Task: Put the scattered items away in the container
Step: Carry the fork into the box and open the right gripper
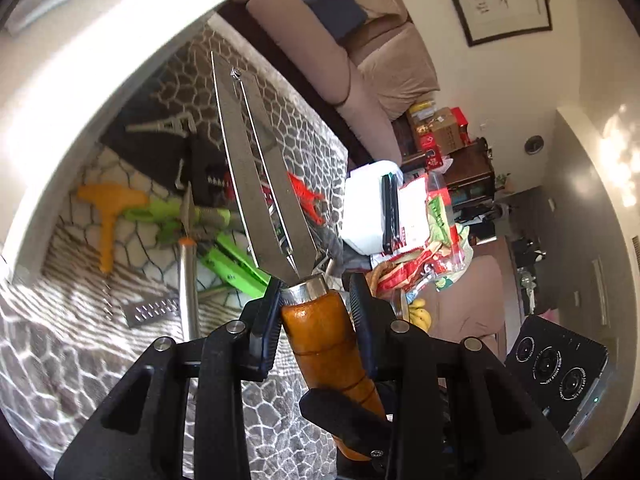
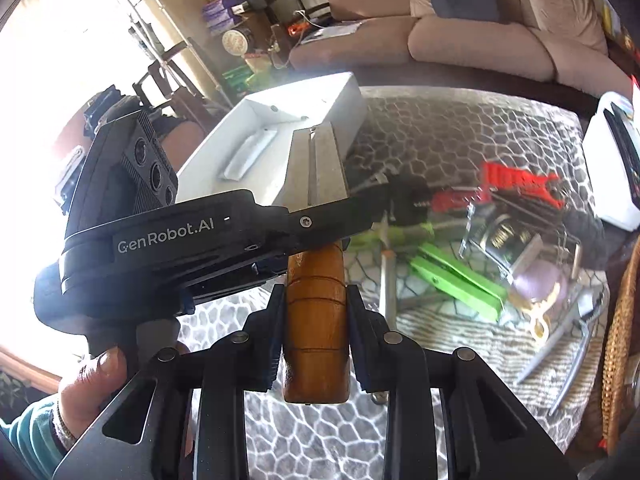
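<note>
A metal server with a wooden handle (image 1: pixel 320 336) and a long pointed steel blade (image 1: pixel 256 168) is held by both grippers at once. My left gripper (image 1: pixel 316 288) is shut on the handle just below the metal collar. My right gripper (image 2: pixel 314 312) is shut on the lower handle (image 2: pixel 316 332), and the left gripper's black body (image 2: pixel 168 236) crosses in front of it. The blade tip (image 2: pixel 316 164) points at the white container (image 2: pixel 276 136), whose rim (image 1: pixel 120 52) curves across the upper left of the left wrist view.
Scattered on the patterned cloth (image 2: pixel 460 128): green tongs (image 2: pixel 456 280), a red tool (image 2: pixel 508 184), an orange tool (image 1: pixel 106 216), a small grater (image 1: pixel 150 310), an Eiffel tower figure (image 1: pixel 168 125). A white box (image 2: pixel 612 160) stands right. A sofa (image 2: pixel 480 32) lies beyond.
</note>
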Available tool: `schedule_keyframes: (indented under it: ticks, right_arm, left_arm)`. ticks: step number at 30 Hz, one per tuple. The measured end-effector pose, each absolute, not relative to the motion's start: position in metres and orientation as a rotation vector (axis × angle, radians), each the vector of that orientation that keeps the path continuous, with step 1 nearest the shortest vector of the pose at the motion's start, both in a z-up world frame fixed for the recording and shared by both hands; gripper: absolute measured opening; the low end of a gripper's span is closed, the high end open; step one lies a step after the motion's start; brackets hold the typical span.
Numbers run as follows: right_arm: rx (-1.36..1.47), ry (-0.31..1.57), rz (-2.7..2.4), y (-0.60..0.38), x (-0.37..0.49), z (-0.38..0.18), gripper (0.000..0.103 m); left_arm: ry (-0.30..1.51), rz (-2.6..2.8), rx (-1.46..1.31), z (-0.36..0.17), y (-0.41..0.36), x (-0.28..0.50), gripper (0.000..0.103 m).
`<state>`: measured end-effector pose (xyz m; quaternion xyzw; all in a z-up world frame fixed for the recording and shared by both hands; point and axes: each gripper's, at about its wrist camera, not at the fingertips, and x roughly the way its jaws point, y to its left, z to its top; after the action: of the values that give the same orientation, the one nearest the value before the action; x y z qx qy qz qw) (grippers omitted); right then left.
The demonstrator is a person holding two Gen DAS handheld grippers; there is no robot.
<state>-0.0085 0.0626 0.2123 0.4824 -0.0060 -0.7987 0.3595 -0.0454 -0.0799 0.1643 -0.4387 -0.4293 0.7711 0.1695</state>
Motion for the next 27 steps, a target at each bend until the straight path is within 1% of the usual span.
schedule_keyframes:
  ticks: [3, 6, 11, 14, 21, 22, 26, 27]
  right_arm:
    - [1.232, -0.050, -2.035, 0.015, -0.024, 0.223, 0.029]
    - [1.253, -0.091, -2.001, -0.035, -0.044, 0.222, 0.029]
    - [1.311, -0.129, -1.976, -0.110, -0.073, 0.196, 0.029]
    - [1.372, -0.192, -1.943, -0.141, -0.091, 0.170, 0.029]
    - [1.508, -0.215, -1.966, -0.186, -0.127, 0.115, 0.029]
    - [1.525, -0.219, -1.982, -0.188, -0.131, 0.110, 0.029]
    - [1.600, -0.230, -2.072, -0.190, -0.147, 0.093, 0.029]
    - [1.623, -0.234, -2.094, -0.190, -0.150, 0.089, 0.029]
  left_arm:
    - [-1.190, 2.237, -1.257, 0.184, -0.127, -0.063, 0.029]
    - [-1.178, 2.264, -1.307, 0.187, -0.178, -0.083, 0.030]
    - [-1.186, 2.299, -1.411, 0.163, -0.246, -0.116, 0.030]
    - [-1.178, 2.308, -1.490, 0.138, -0.274, -0.135, 0.030]
    - [-1.285, 2.198, -1.616, 0.066, -0.307, -0.175, 0.031]
    - [-1.291, 2.175, -1.635, 0.059, -0.306, -0.182, 0.033]
    - [-1.225, 2.120, -1.720, 0.033, -0.292, -0.209, 0.035]
    - [-1.234, 2.100, -1.729, 0.027, -0.292, -0.213, 0.035]
